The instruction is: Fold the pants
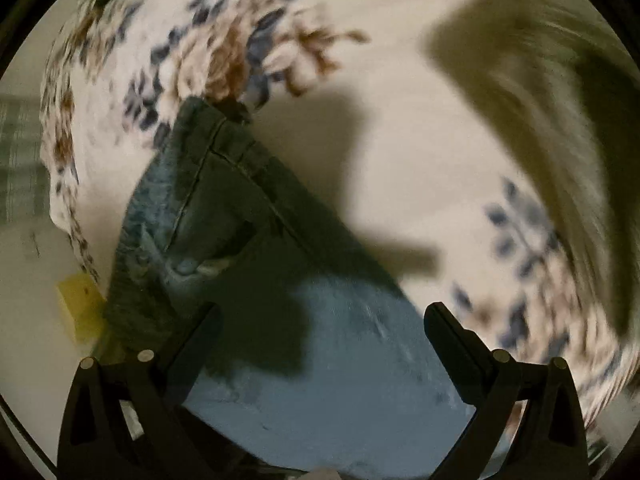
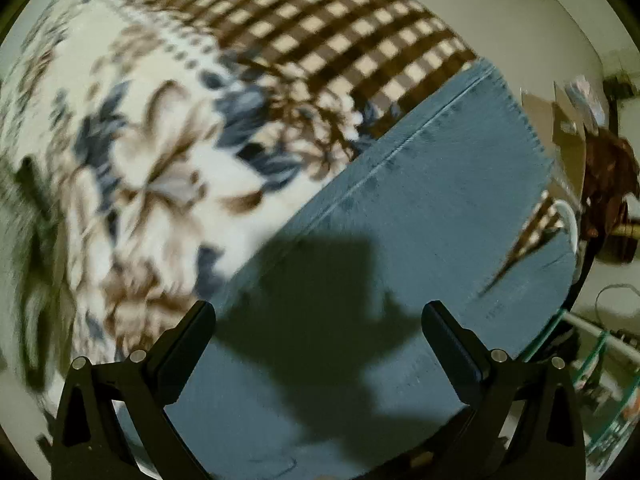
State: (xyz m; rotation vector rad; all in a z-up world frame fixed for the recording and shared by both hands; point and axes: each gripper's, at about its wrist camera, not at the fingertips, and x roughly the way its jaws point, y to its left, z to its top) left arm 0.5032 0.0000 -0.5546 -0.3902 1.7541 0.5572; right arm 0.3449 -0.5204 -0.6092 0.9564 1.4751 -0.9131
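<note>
Blue denim pants (image 1: 332, 360) lie flat on a white bedspread with blue and brown flowers (image 1: 400, 128). In the left wrist view the waistband and a pocket (image 1: 208, 208) point toward the upper left. My left gripper (image 1: 322, 316) is open and empty just above the denim. In the right wrist view a pant leg (image 2: 420, 208) runs up to the right, its hem near the bed's edge. My right gripper (image 2: 320, 312) is open and empty above that leg. Both views are motion-blurred.
A blurred olive-grey cloth (image 1: 560, 128) lies at the upper right of the left view. A brown checked band of the bedspread (image 2: 320, 28) runs along the far side. A glass shelf (image 2: 600, 380) and clutter stand beyond the bed's right edge. A yellow item (image 1: 80, 308) lies by the left edge.
</note>
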